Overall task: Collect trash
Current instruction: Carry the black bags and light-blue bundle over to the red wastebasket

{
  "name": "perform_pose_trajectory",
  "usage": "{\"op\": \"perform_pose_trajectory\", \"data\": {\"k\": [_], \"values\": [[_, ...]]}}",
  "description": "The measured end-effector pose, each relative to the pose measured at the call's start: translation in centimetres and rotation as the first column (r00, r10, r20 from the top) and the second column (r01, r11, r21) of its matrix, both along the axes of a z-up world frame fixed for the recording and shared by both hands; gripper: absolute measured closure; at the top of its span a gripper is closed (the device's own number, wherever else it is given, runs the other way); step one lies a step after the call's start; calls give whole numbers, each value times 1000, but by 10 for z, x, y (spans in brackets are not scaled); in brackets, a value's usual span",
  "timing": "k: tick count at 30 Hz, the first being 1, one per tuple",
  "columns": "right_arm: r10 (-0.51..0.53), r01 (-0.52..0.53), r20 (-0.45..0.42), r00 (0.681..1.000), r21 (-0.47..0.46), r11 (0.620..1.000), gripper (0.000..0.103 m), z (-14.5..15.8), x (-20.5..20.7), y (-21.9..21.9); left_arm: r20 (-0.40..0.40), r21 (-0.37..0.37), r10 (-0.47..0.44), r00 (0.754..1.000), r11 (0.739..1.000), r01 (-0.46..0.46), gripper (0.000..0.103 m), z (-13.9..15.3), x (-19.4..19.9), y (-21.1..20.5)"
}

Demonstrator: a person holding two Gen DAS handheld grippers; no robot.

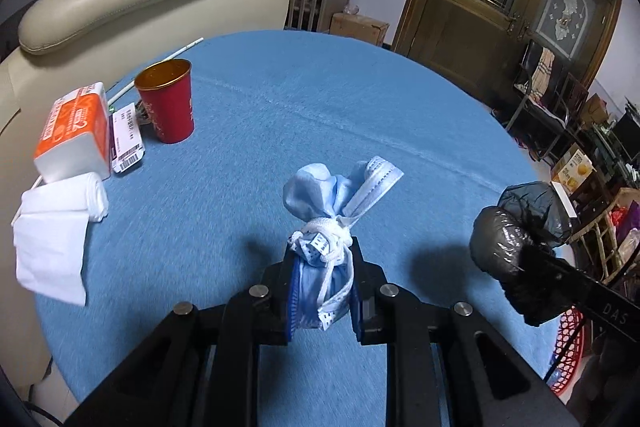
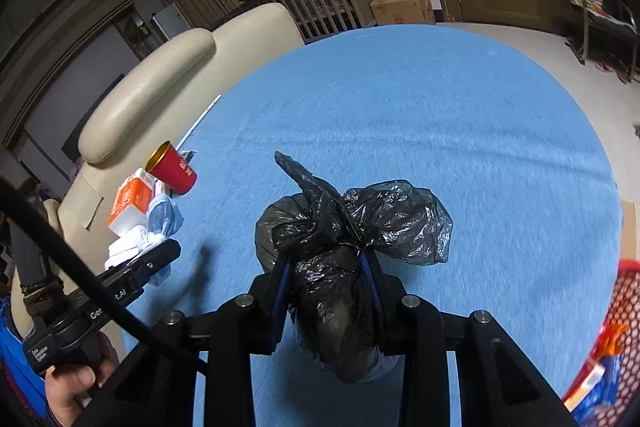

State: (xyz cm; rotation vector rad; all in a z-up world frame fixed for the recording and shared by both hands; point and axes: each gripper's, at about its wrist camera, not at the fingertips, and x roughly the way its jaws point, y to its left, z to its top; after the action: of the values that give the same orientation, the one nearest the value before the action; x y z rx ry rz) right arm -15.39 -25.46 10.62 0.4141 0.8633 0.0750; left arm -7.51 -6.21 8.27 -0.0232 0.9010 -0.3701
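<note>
Bundled mask [image 1: 324, 247] in left tongs [image 1: 322, 291], black bag [image 2: 340, 267] in right tongs [image 2: 326, 291]

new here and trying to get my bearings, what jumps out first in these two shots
Each tool is clamped on a bundle above the round blue table: the left tool holds a tied-up blue face mask, the right tool a knotted black plastic bag. At the table's far left edge stand a red cup and an orange tissue pack.
</note>
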Motion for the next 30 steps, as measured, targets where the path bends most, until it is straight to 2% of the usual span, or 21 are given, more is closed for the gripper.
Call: {"op": "perform_pose_trajectory", "data": {"k": [12,19,24,30], "values": [[-82,77,47,995,111,991,67,3,-68,-18,39,2,-31,999,1000,31,81,14,-63,-6],[-153,137,93,984,159,978,67,11,-105,-35,71,-4,-48,996,999,49,82,29,-87,-12],[-194,170,119,974,189,967,67,19,-112,-46,113,13,-51,992,999,50,82,39,-91,-13],[-192,169,108,975,195,966,67,12,-114,-48,98,22,-65,993,998,63,82,32,-92,-23]]}}
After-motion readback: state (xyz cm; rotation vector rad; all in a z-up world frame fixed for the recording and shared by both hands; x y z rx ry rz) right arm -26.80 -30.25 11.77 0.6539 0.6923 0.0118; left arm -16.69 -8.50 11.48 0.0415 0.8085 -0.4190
